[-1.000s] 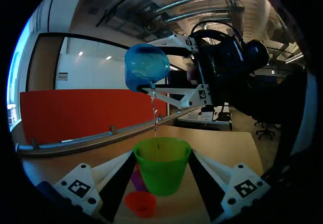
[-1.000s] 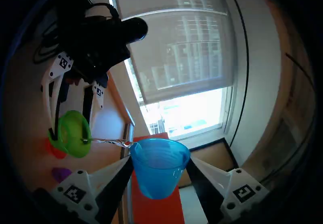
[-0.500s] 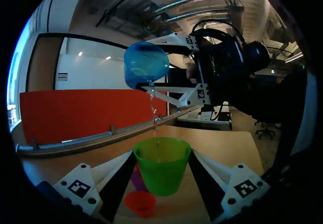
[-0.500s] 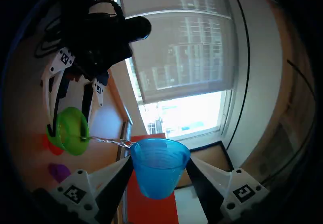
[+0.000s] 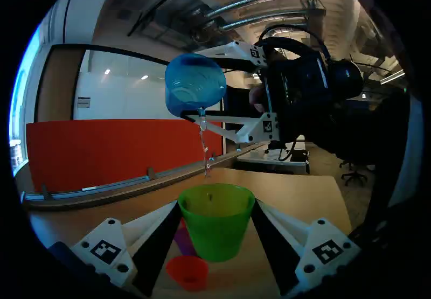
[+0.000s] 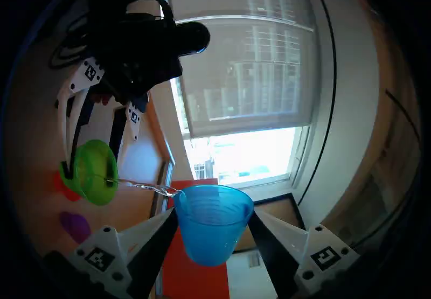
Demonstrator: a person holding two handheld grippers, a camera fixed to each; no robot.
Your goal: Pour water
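While the right hand-held gripper is tilting its clamped blue plastic cup, water is trickling into the green plastic cup clamped in the left hand-held gripper at lower centre, pouring seemingly unfinished.

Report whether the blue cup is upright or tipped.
Tipped: blue cup lies sideways, a thin water stream running from its rim toward the green cup.

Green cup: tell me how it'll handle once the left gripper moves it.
The green cup looks like thin plastic, so probably light and slightly squeezable. The water streaming in from the blue cup likely makes it heavier and sloshy. Its smooth, tapered wall might slip in the left gripper.
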